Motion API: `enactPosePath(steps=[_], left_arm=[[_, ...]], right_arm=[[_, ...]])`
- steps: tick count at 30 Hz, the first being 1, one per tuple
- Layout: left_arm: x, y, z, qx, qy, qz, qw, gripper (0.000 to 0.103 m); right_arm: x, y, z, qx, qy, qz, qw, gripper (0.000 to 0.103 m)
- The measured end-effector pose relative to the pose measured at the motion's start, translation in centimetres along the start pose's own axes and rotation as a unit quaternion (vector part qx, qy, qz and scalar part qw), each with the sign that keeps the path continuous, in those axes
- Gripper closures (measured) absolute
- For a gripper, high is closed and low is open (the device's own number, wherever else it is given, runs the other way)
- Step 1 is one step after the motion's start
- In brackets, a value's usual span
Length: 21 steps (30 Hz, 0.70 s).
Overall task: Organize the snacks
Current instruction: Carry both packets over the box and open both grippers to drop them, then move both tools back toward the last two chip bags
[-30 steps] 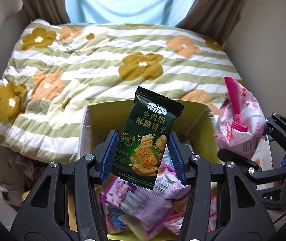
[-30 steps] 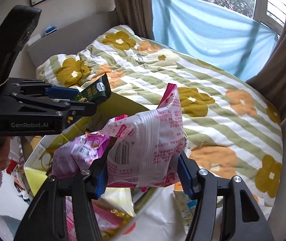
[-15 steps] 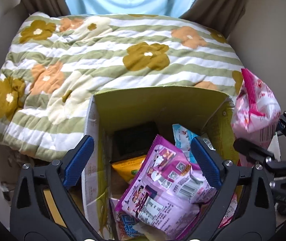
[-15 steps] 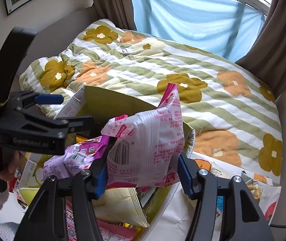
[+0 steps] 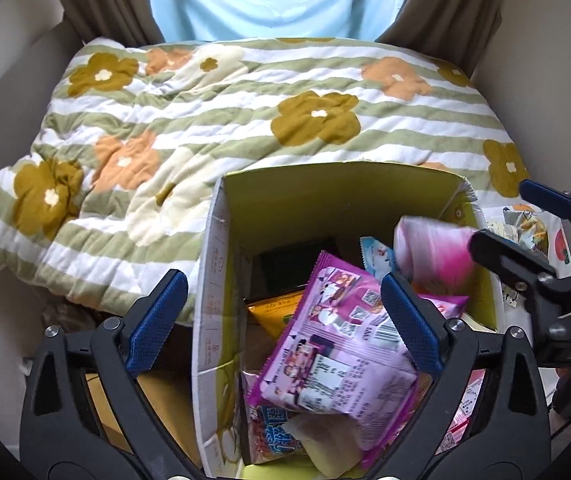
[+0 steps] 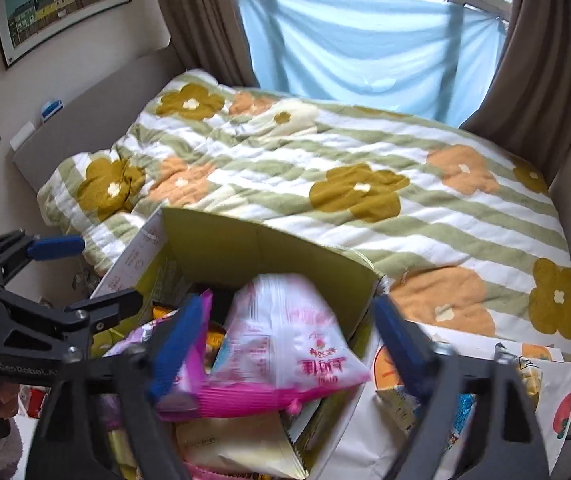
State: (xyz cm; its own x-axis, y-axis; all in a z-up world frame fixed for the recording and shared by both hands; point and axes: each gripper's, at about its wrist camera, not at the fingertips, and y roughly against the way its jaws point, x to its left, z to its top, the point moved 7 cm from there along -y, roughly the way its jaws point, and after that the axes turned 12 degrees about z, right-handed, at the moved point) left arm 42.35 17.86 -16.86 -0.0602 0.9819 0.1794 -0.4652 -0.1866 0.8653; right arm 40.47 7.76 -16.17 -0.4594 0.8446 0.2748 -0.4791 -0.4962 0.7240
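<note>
The left hand-held gripper (image 5: 281, 320) has its two blue pads spread wide apart, and nothing is pinched between them. It hangs over the near part of a yellow-green box (image 5: 325, 188). One pad is outside the box's left wall and the other is over the snacks inside. Right under it lies a purple snack bag (image 5: 333, 356), on top of the pile. An orange packet (image 5: 273, 312) peeks out beside the purple bag, and a dark packet (image 5: 293, 268) lies deeper in the box, near the far wall.

The right hand-held gripper (image 6: 285, 344) has just been opening, and its blue pads are now wide apart too. A pink and white snack bag (image 6: 285, 344) sits between the pads, but they do not press on it. The bag is blurry. It rests on the other snacks in the box, with its pink sealed edge toward the camera. A pale yellow packet (image 6: 237, 444) lies below it.

The box is full of snack bags, and its top is open. In the right wrist view, a few fingers (image 6: 1, 400) of a person's hand show at the left edge, near the handle of the left hand-held gripper.

Behind the box is a bed with a striped quilt (image 5: 205, 120) covered in big yellow and orange flowers. A light blue cloth (image 6: 365, 48) hangs over the window, with brown curtains (image 6: 541, 60) at the sides. A picture of coloured houses (image 6: 61, 4) hangs on the wall.
</note>
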Motion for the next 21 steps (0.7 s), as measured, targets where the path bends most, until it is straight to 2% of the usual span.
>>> enactPosePath(steps=[13, 21], left_arm=[[0.3, 0.8, -2.9, 0.019, 0.019, -0.023, 0.9994, 0.006], [-1.2, 2.8, -2.9, -0.005, -0.011, -0.032, 0.9994, 0.006]], right_arm=[[0.5, 1.9, -1.6, 0.011, -0.001, 0.003, 1.000, 0.002], [0.8, 3.6, -2.3, 0.004, -0.003, -0.012, 1.000, 0.002]])
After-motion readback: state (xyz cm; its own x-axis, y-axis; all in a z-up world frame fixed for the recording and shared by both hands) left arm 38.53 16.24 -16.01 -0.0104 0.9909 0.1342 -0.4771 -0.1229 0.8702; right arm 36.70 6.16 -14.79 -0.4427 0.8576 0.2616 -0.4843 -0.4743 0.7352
